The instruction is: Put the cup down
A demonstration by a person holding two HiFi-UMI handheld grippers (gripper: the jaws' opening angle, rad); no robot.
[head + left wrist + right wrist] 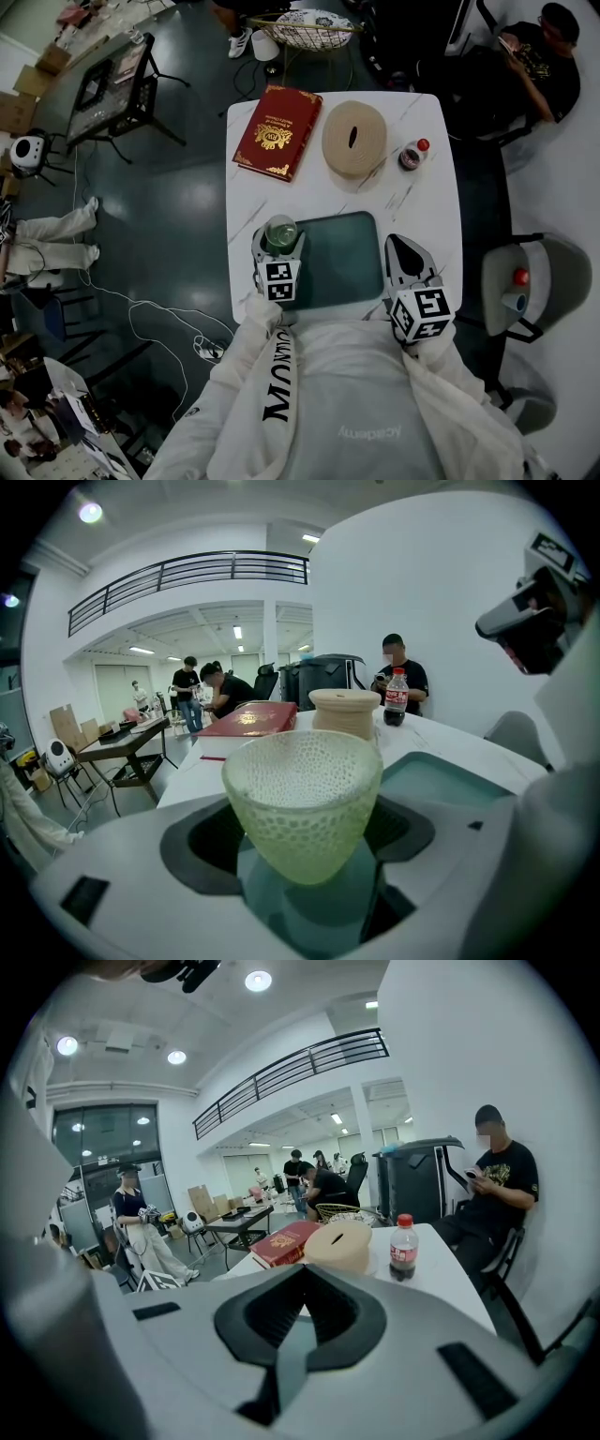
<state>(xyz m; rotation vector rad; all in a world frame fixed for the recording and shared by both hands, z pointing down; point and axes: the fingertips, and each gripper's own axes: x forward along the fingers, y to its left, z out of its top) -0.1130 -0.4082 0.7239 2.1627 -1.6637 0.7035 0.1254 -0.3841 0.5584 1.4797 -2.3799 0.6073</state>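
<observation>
Our left tool [278, 247] grips the bumpy green glass cup [302, 799] low on its sides, over the near left edge of the tray [349, 258] on the table [433, 202], our right tool [402, 249] is closed and empty, and we think the cup is light, hard and easy to break.

I see a white table [427, 216] on a dark glossy floor [178, 216], black side table [112, 89] well off its left, grey chair [553, 267] near its right, wire basket [314, 28] beyond it, white walls [469, 1044], railed mezzanine [291, 1071], ceiling spotlights [258, 981] lit.
</observation>
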